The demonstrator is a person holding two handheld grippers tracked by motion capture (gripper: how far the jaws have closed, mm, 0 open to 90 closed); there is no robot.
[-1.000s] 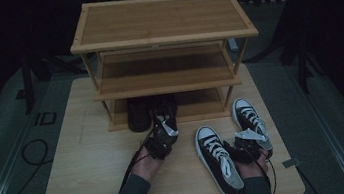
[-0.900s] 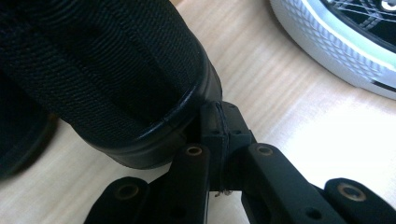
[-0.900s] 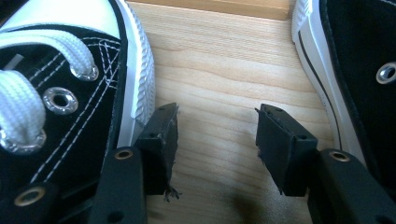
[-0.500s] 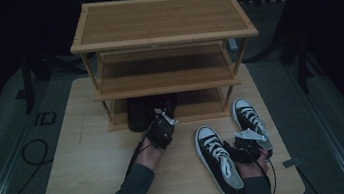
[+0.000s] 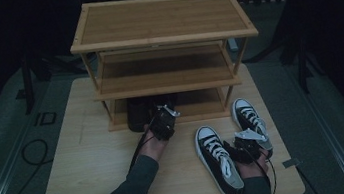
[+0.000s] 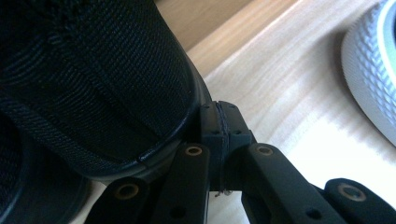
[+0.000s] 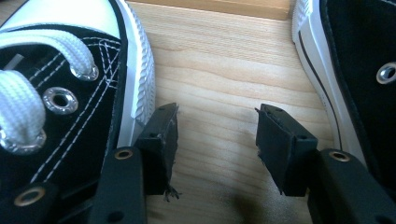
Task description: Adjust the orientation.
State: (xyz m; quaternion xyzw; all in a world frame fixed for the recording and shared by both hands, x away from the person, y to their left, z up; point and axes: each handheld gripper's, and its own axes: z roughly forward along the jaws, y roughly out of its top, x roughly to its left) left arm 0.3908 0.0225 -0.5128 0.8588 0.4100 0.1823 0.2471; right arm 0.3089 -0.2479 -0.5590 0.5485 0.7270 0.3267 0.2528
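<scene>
Left tongs (image 5: 165,119) are pinched tight, nothing between them, nudging the black mesh shoe (image 6: 93,79) at the rack's (image 5: 162,37) bottom shelf: soft knit upper, light, rubbery sole; the firm heel rim looks the best grip. Right tongs (image 7: 215,140) gape empty between the two canvas sneakers (image 5: 218,159) on the surface (image 5: 87,158).

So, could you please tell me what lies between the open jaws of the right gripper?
Only bare light wooden tabletop: the right gripper hangs open between the two black-and-white canvas sneakers, as the right gripper view shows.
</scene>
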